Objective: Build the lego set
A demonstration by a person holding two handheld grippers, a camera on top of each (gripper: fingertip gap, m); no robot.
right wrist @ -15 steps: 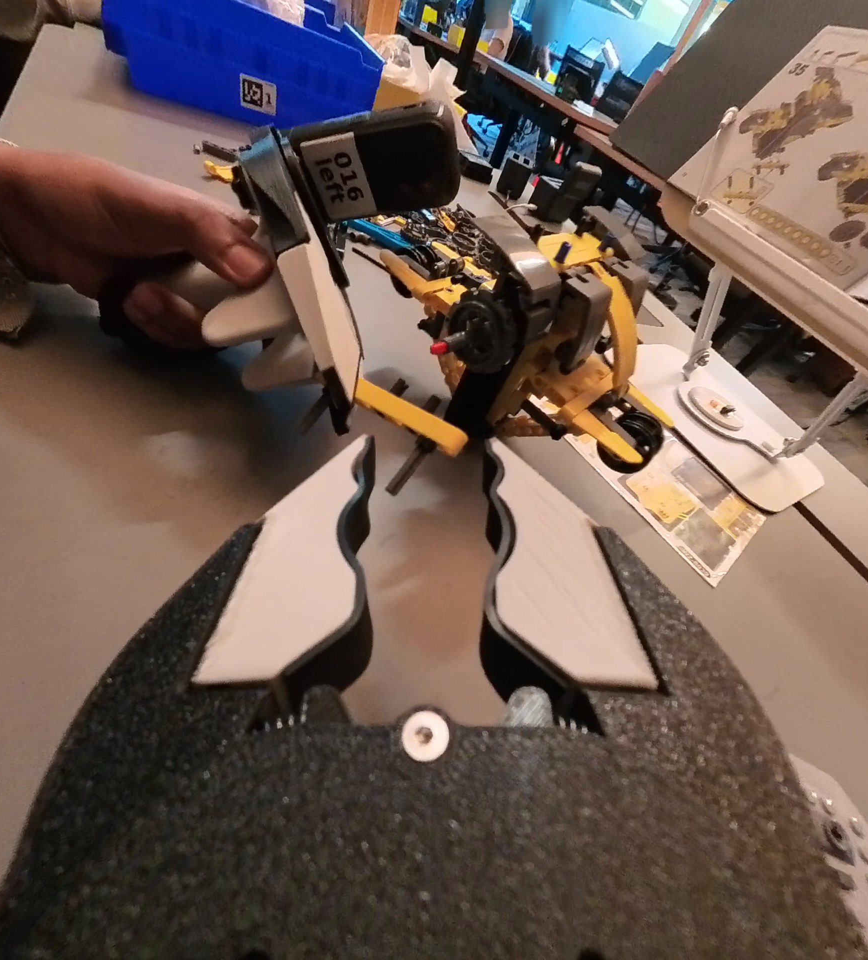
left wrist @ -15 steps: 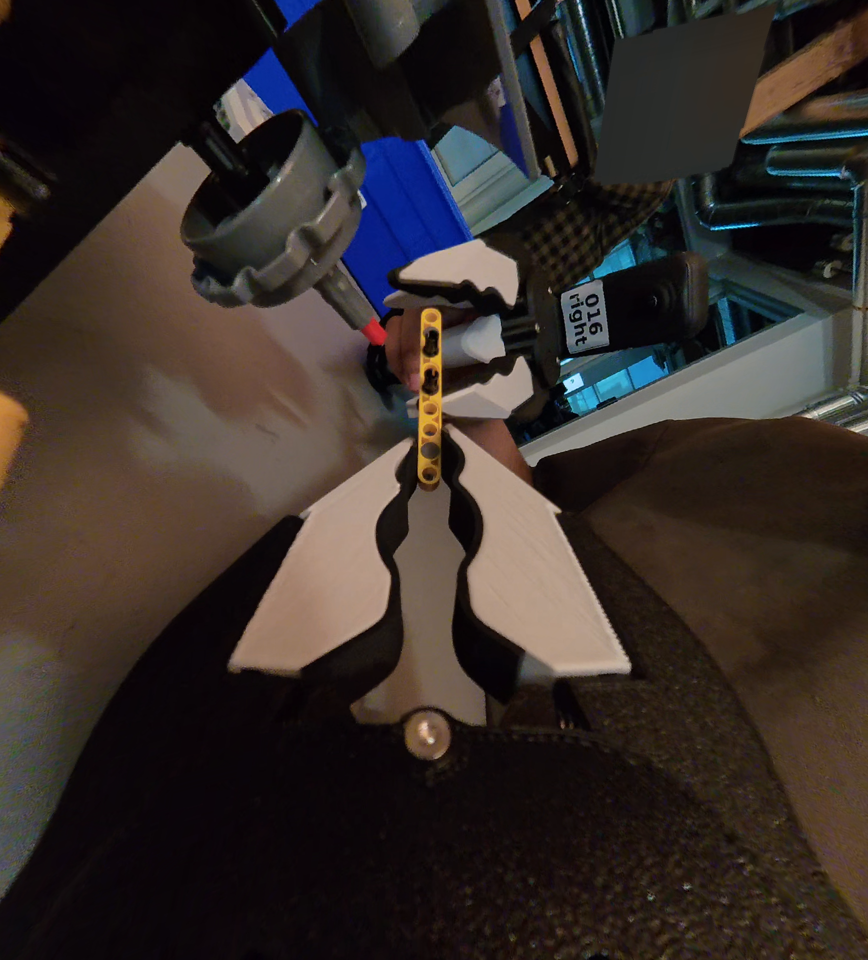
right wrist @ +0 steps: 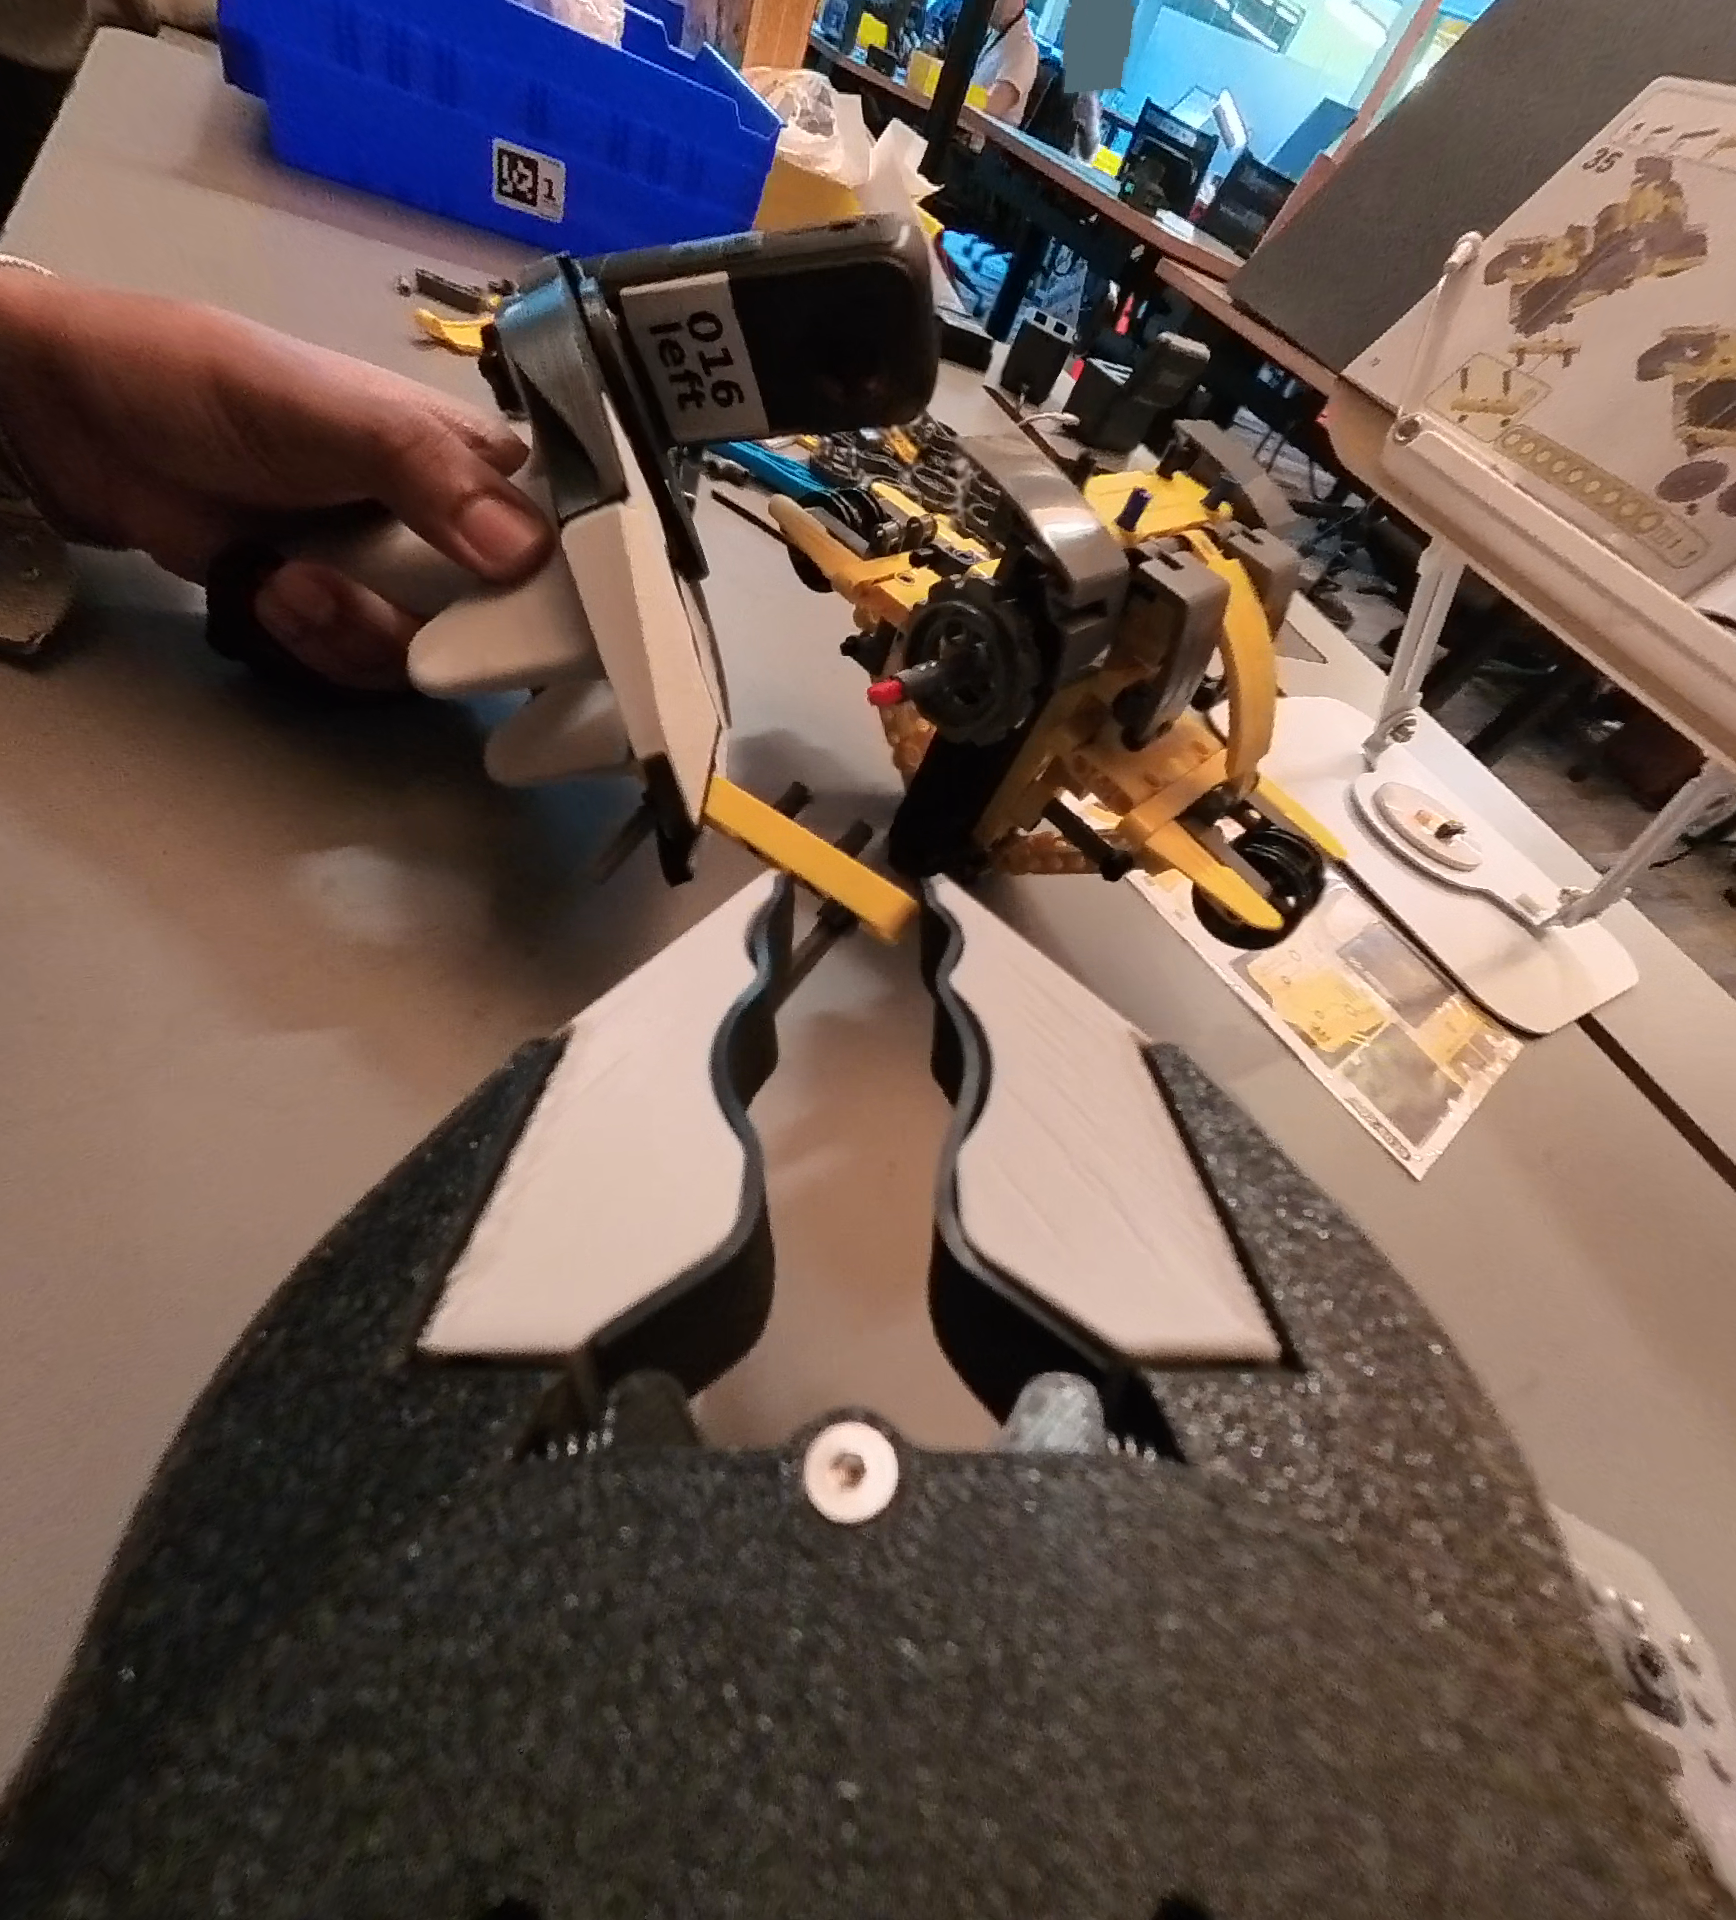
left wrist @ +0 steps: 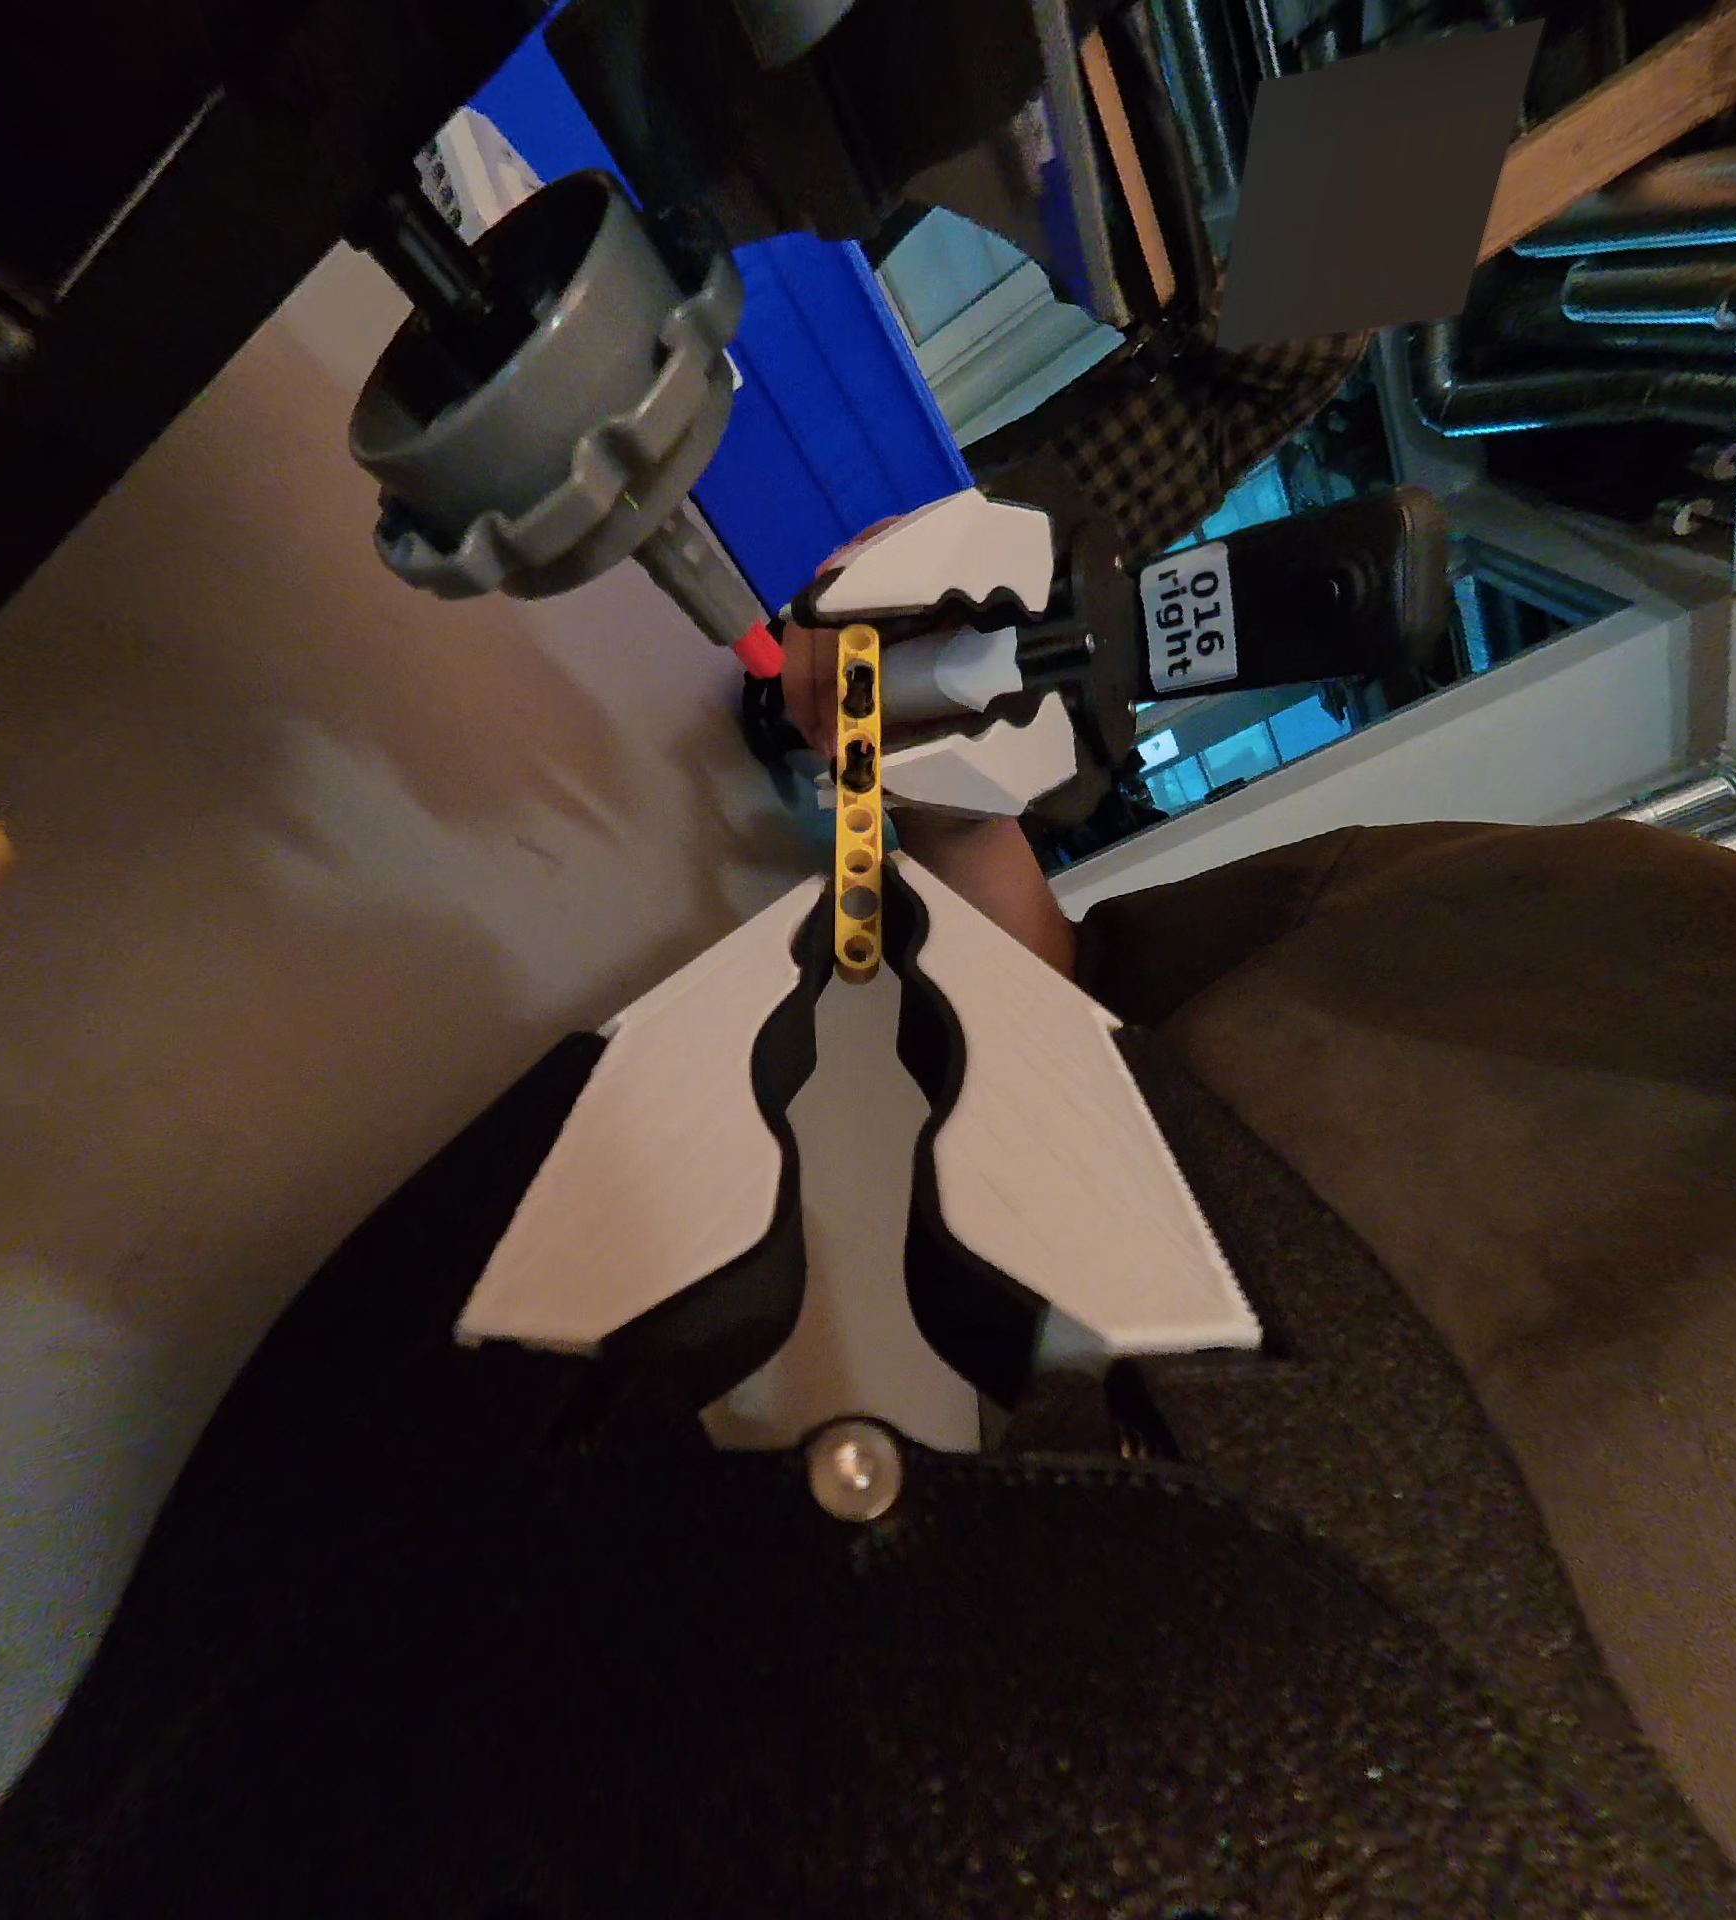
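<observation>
Since the earlier frame the right gripper (right wrist: 848,914) has advanced, its spread jaws now bracketing the free end of the long yellow plastic beam with a row of round holes (left wrist: 858,800); nothing is clamped between them. The left gripper (left wrist: 859,914) pinches the beam's other end, holding it out over the grey tabletop (right wrist: 168,935), evidently for transfer. Two black pins sit in the beam's holes (seen edge-on), just beside the yellow-and-grey brick-built vehicle model (right wrist: 1072,707).
</observation>
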